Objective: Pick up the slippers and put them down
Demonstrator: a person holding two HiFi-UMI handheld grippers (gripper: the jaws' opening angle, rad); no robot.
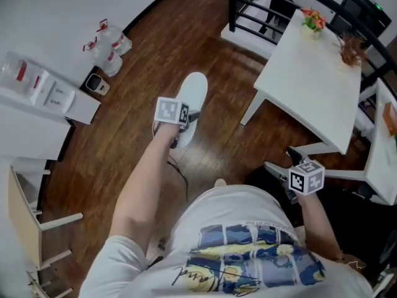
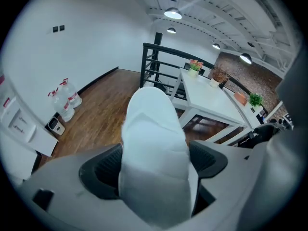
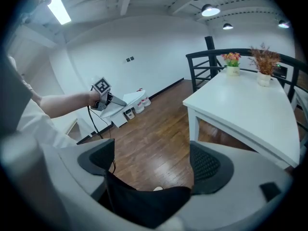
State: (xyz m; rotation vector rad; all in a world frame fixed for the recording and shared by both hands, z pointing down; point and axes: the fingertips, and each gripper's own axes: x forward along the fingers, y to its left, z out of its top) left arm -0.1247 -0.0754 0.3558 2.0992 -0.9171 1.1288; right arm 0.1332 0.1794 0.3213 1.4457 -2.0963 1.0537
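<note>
My left gripper [image 1: 185,128] is shut on the heel end of a white slipper [image 1: 193,95] and holds it in the air over the wooden floor, toe pointing away. In the left gripper view the white slipper [image 2: 151,129] fills the gap between the pads of the left gripper [image 2: 154,163]. My right gripper [image 1: 287,165] hangs lower right, near the white table's legs. In the right gripper view a black slipper [image 3: 144,203] sags between the pads of the right gripper [image 3: 151,166], touching both. The left gripper [image 3: 107,100] with its slipper shows there at the far left.
A white table [image 1: 310,79] with two flower pots [image 1: 313,20] stands at the right, with a black railing [image 1: 260,5] behind it. Water bottles [image 1: 108,45] and a white cabinet [image 1: 43,92] line the left wall. A wooden chair [image 1: 28,222] is at the lower left.
</note>
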